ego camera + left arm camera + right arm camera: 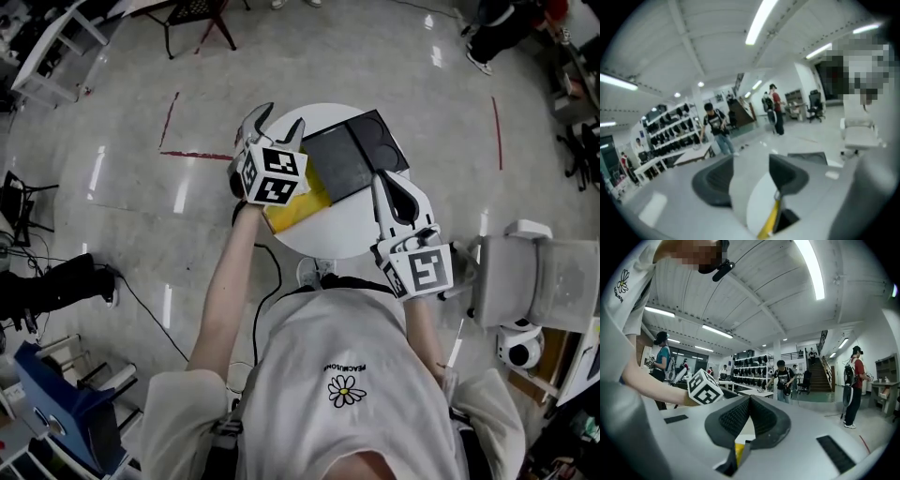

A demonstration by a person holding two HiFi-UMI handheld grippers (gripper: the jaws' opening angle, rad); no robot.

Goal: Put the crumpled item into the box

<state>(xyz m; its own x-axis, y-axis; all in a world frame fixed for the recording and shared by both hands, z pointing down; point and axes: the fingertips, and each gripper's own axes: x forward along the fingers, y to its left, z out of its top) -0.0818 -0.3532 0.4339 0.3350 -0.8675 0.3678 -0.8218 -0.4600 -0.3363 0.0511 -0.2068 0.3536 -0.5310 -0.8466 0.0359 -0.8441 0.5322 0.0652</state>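
A black box [352,155] lies open on the far side of a small round white table [347,230]. A yellow item [298,202] rests on the table just left of the box; whether it is crumpled I cannot tell. My left gripper [281,117] hovers over the table's left edge above the yellow item, its jaws apart and empty. In the left gripper view the left gripper [750,173] shows a clear gap, with a yellow strip [771,218] low down. My right gripper [392,192] is at the table's right side near the box, its pads meeting at the tip [749,401] with nothing between them.
A white chair [534,272] stands close on the right. Red tape lines [173,122] mark the glossy floor beyond the table. A cable [272,281] hangs below the table's near edge. Several people stand far off in the room [783,378].
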